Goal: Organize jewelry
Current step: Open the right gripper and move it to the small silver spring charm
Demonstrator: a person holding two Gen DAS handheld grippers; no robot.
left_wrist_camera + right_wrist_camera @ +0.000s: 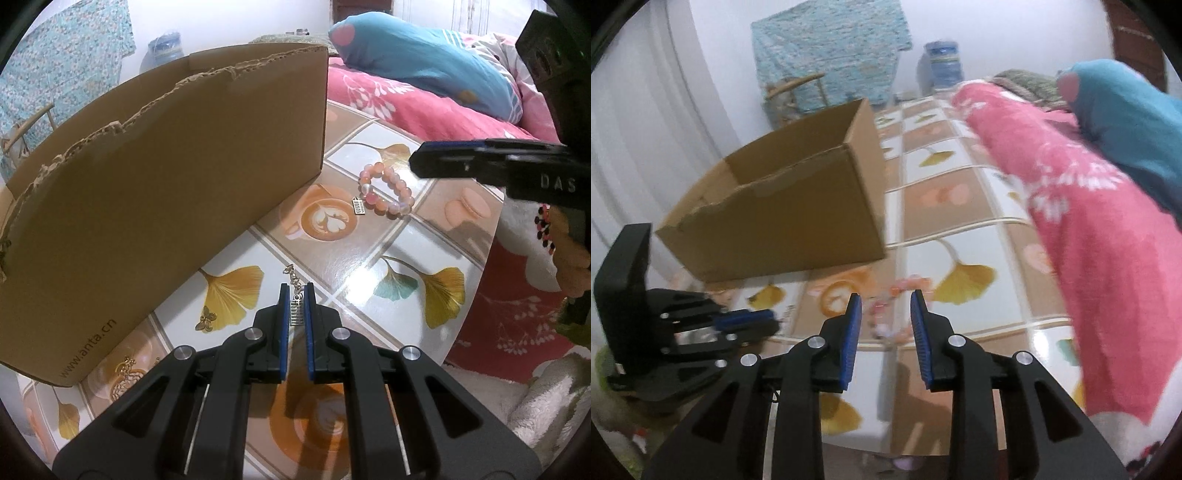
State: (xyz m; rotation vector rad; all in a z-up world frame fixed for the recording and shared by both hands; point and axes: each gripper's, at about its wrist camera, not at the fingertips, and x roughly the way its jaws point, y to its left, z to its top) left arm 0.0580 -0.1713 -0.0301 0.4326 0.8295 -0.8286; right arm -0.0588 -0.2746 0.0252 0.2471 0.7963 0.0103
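My left gripper [296,291] is shut on a small silver charm [296,312] with a short chain [291,275] trailing onto the patterned table [332,254]. An open cardboard box [166,184] stands just left of it. A pink bead bracelet [388,190] with a silver tag [358,205] lies farther ahead, under my right gripper [417,162]. In the right wrist view my right gripper [886,299] is open and empty above the blurred bracelet [908,284]; the box [783,218] is to its left and the left gripper [764,317] lower left.
A butterfly charm [205,319] and a gold round pendant [127,376] lie beside the box's near side. A pink quilt [1089,240] with a blue pillow [424,66] borders the table's right side. The table edge [476,280] curves on the right.
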